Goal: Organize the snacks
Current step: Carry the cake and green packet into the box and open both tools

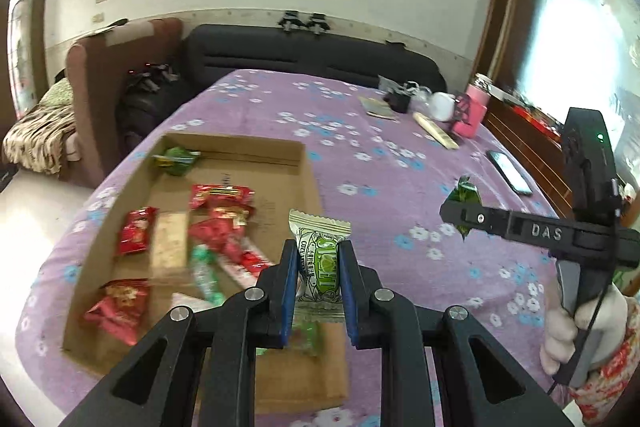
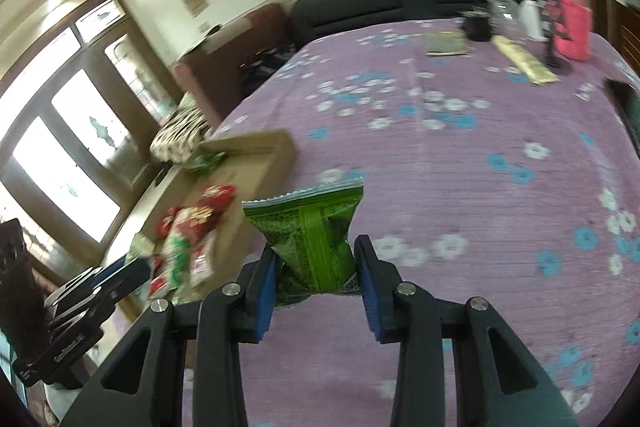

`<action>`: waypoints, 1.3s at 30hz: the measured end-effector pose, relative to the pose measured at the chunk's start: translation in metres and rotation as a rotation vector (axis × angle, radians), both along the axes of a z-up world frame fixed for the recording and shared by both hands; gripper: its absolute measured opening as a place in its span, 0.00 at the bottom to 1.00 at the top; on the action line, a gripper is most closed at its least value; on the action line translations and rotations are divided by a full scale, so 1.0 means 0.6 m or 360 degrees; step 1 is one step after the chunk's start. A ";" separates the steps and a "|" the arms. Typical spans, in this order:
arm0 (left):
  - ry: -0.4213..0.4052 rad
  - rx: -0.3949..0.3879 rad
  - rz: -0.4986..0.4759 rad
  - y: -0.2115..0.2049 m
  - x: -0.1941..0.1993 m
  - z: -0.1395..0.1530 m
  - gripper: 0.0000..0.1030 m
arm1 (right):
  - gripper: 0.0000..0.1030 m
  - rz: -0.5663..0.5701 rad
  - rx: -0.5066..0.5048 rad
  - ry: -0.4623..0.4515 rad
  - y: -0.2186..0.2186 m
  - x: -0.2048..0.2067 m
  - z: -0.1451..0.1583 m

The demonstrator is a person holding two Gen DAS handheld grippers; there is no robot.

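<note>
Purple cloth with little white and blue flowers covers the tabletop [image 1: 400, 187]. Left claw [image 1: 319, 291] is pinching a white and green snack packet [image 1: 320, 263] between its blue pads, and the packet stands up tall. Its bottom end is hidden behind the claw. Under and to the left of this claw sits a flat cardboard box [image 1: 280, 163] with red snack packs [image 1: 136, 231] and green ones inside. Some are blurry and hard to read.

Right claw [image 2: 316, 287] is pinching a green snack bag [image 2: 312, 231] above the purple cloth. The bag's lower part is squeezed and partly hidden. The box [image 2: 256, 155] lies to this claw's left, all smeared by blur. Far ahead of both claws stands a pink bottle [image 1: 474, 111], with small things beside it that are too fuzzy to name.
</note>
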State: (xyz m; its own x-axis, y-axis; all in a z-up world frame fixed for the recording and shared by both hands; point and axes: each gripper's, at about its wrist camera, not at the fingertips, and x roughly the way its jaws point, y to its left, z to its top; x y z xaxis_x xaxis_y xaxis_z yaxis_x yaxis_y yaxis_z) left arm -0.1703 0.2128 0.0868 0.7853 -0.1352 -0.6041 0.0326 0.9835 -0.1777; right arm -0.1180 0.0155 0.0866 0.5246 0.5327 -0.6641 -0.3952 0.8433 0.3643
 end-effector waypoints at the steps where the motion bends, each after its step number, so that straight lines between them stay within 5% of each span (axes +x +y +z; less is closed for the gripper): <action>1: -0.0004 -0.0008 0.0015 0.011 -0.007 0.000 0.19 | 0.35 0.0030 -0.0008 0.0000 0.017 -0.004 0.001; 39: 0.0037 -0.0223 0.0240 0.160 -0.006 -0.051 0.20 | 0.35 0.0478 -0.0249 0.0081 0.268 -0.041 -0.044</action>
